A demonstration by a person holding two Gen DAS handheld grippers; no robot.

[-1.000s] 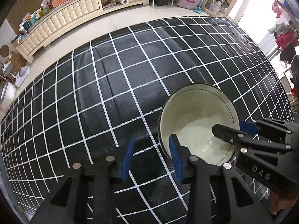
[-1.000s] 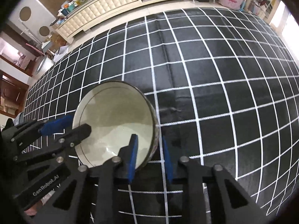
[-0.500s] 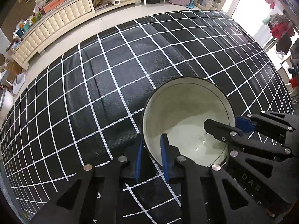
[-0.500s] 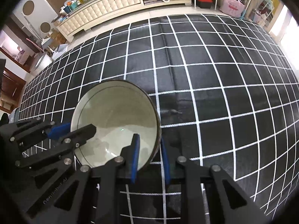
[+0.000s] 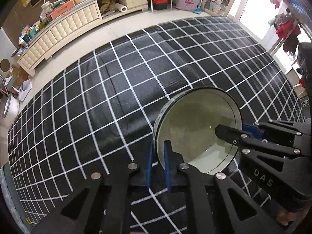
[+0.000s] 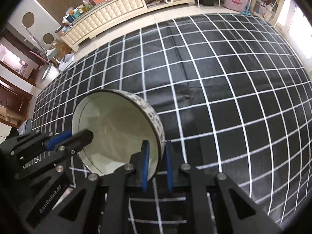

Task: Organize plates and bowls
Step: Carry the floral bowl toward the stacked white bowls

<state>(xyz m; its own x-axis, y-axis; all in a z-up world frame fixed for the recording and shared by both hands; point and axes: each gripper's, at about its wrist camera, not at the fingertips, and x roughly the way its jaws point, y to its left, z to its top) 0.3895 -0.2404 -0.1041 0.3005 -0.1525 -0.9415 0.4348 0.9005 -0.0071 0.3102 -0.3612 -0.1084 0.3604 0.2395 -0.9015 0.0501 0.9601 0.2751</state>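
Observation:
A cream bowl [image 5: 195, 128] with a dark rim and a speckled outer wall [image 6: 150, 111] hangs a little above the black grid tablecloth [image 5: 117, 97]. My left gripper [image 5: 158, 148] straddles its left rim, one blue pad inside and one outside. Its jaws are closing and the pads press on the wall. My right gripper [image 6: 157, 146] grips the opposite rim the same way, its jaws also closing on the wall. Each gripper shows in the other's view: the right gripper [image 5: 231, 128] at the bowl's right edge, the left gripper [image 6: 80, 134] at its left edge. The bowl is empty.
The tablecloth [image 6: 214, 78] spreads wide around the bowl. Beyond its far edge is tiled floor and a long cream cabinet [image 5: 64, 25] loaded with clutter. A pink bag [image 5: 188, 0] and hanging clothes [image 5: 286, 31] stand at the far right.
Both pairs of jaws have narrowed onto the bowl's rim. The bowl has come up off the cloth with both grippers and now shows its outer wall.

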